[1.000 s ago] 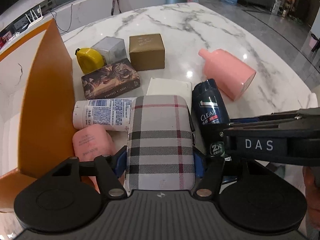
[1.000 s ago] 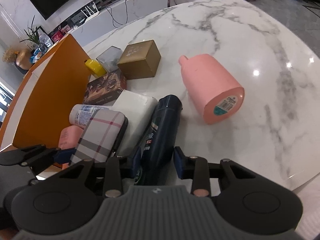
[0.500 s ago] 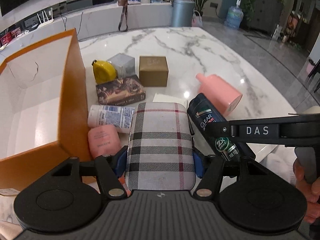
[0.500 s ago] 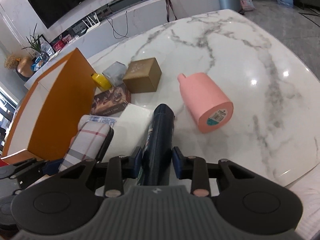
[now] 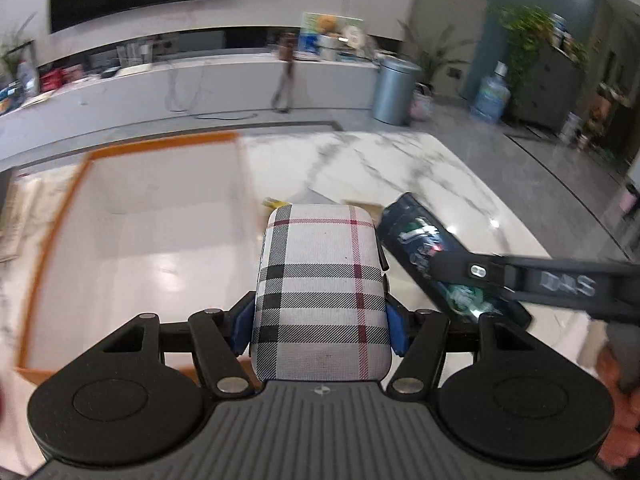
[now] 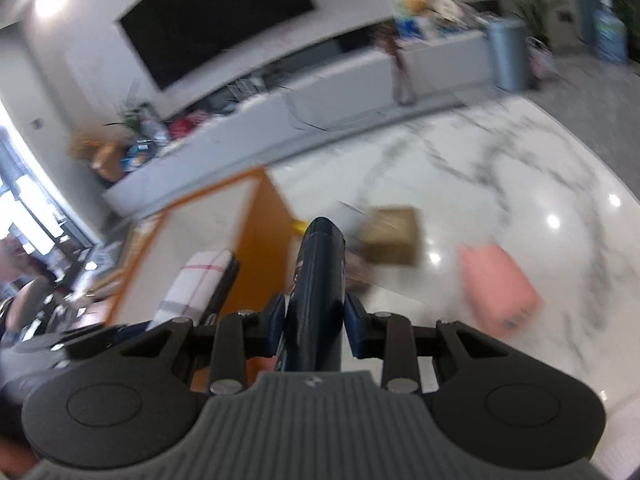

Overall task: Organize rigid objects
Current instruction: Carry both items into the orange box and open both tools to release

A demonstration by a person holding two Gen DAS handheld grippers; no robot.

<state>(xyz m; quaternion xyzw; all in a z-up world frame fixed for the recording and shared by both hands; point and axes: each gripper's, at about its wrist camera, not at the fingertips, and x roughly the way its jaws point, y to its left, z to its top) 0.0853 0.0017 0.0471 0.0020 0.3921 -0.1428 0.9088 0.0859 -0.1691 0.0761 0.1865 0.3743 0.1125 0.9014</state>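
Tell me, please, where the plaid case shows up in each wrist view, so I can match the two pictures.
Left wrist: plaid case at centre, clamped in the left gripper.
Right wrist: at lower left, beside the dark blue bottle.
Shared landmark: the orange box.

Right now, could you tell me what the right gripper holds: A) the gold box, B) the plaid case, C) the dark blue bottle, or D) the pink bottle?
C: in the right wrist view the right gripper has its blue pads pressed on both sides of the dark blue bottle, while the pink bottle and gold box lie on the table and the plaid case sits in the left gripper.
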